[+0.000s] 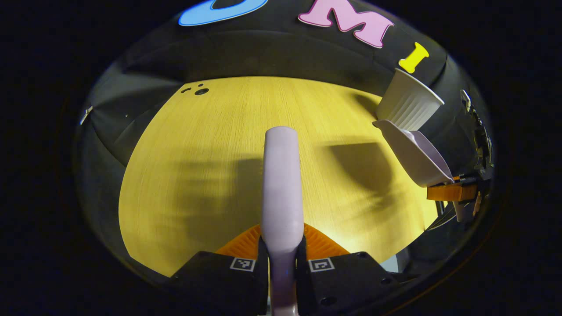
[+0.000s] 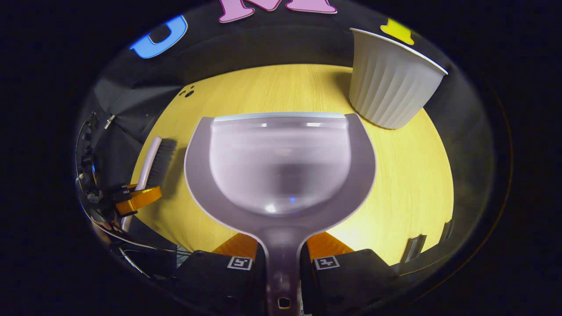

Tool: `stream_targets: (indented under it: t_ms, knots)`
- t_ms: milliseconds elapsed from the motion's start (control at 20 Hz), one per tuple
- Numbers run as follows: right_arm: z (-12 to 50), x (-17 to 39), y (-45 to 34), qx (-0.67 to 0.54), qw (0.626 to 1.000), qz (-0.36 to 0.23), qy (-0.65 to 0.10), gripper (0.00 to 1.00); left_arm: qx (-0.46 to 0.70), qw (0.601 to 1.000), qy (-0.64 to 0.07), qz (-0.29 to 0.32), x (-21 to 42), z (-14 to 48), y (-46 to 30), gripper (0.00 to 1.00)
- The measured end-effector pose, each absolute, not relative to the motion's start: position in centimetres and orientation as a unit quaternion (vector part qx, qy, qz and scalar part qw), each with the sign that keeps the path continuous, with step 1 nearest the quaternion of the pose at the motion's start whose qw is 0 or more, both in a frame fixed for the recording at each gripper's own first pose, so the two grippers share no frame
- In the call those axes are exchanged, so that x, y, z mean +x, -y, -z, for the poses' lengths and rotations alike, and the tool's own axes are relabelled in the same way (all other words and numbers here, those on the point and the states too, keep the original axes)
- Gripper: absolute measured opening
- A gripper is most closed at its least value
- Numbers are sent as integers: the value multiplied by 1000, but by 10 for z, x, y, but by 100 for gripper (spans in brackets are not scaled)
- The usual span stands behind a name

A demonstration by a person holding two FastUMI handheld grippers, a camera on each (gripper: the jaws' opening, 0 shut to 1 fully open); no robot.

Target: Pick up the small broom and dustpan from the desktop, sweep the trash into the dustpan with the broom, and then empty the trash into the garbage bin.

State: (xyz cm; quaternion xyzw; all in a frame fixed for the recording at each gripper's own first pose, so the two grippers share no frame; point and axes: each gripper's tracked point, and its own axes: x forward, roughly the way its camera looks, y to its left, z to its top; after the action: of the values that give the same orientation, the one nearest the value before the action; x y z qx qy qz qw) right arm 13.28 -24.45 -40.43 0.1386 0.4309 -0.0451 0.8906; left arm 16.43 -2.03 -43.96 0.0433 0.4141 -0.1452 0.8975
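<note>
Left gripper view: the left gripper [image 1: 282, 259] sits at the bottom centre of the frame, its two black jaws pressed on the pale handle of the broom [image 1: 282, 184]. From here the broom shows end-on as a smooth lilac bar rising up the middle, and its bristles are hidden behind it. At the right edge, the dustpan [image 1: 415, 153] hangs tilted above the desktop [image 1: 210, 145], its handle running into the orange finger of the other gripper; whether that gripper presses on it is hard to make out at this angle. Just above the dustpan stands the ribbed white garbage bin [image 1: 408, 107], its inside hidden.

In the right gripper view, the right gripper [image 2: 282, 261] at the bottom centre has both jaws clamped on the stem of the dustpan [image 2: 281, 171], whose bowl spreads across the middle of the frame and covers much of the desktop [image 2: 408, 175] behind it. The bin [image 2: 390, 81] stands at the upper right, apart from the pan. At the left edge, the broom [image 2: 153, 162] shows its dark bristles, gripped low by orange fingers; the hand behind them is cut off and blurred.

Counted: one broom, one dustpan, one bin, two grippers. No trash can be made out on the wood.
</note>
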Motion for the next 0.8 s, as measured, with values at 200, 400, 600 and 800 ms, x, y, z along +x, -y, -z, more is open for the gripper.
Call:
stream_targets:
  t_ms: [200, 400, 600, 800]
  knots:
    - [424, 137, 247, 137, 881, 50, -450, 36, 69, 892, -426, 135, 175, 457, 22, 28]
    - [446, 140, 250, 143, 872, 61, -464, 40, 53, 883, -447, 131, 182, 471, 27, 30]
    - [463, 143, 255, 117, 865, 71, -482, 36, 51, 873, -471, 119, 192, 489, 27, 30]
    - [470, 138, 258, 94, 862, 68, -494, 36, 67, 865, -484, 113, 189, 493, 33, 30]
